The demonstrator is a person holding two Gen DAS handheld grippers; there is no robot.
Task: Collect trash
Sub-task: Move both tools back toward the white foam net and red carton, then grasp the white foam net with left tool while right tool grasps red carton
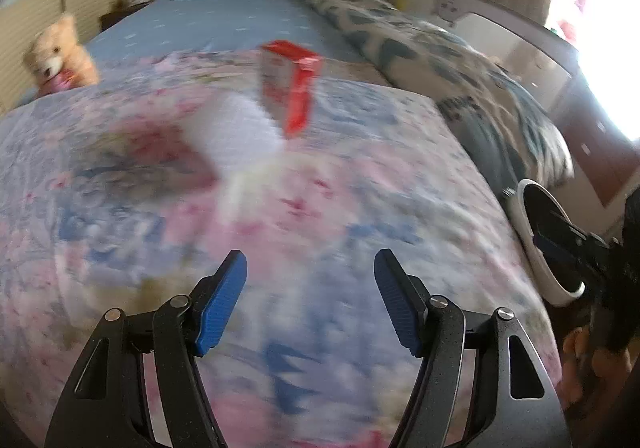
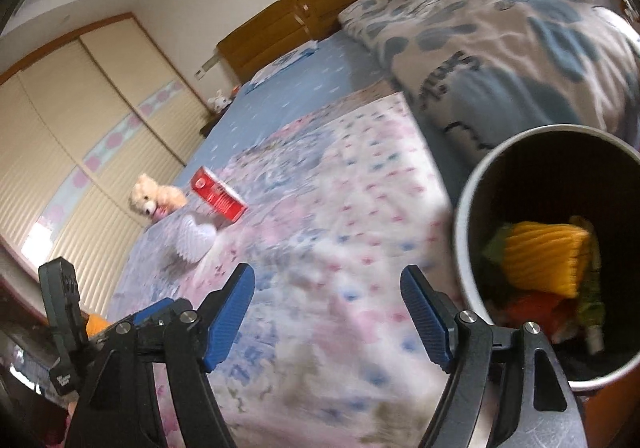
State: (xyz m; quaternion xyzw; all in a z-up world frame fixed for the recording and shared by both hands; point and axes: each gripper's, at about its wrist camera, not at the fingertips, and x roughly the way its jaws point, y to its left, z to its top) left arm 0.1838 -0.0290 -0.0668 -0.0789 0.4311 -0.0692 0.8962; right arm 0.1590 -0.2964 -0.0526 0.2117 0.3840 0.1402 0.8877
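The red rectangular cardboard carton (image 2: 218,199) lies on the pink-and-blue floral quilt (image 2: 340,207) spread over the bed, partway up it and well apart from both claws. Just beside it, nearer the camera, sits a white ribbed crumpled cup-like piece (image 2: 195,238); blur makes its exact form hard to tell. The carton looks light and fairly stiff, probably empty, so it should lift with little force. A grip across its narrow faces, near the middle of its length, would hold best, since squeezing the broad faces may cave them in. The white piece seems thin, soft and easily crushed; pinching its rim or a fold would do.

The left claw (image 1: 310,302) is spread wide and empty, hovering over the quilt and aimed toward both pieces. The right claw (image 2: 328,312) is also wide apart with nothing in it. The round dark-lined bin with a pale rim (image 2: 464,215) stands just off the bed's edge by the right claw, already holding an orange ribbed item (image 2: 544,256) and other scraps. A cream teddy bear (image 2: 154,197) sits beyond the carton.
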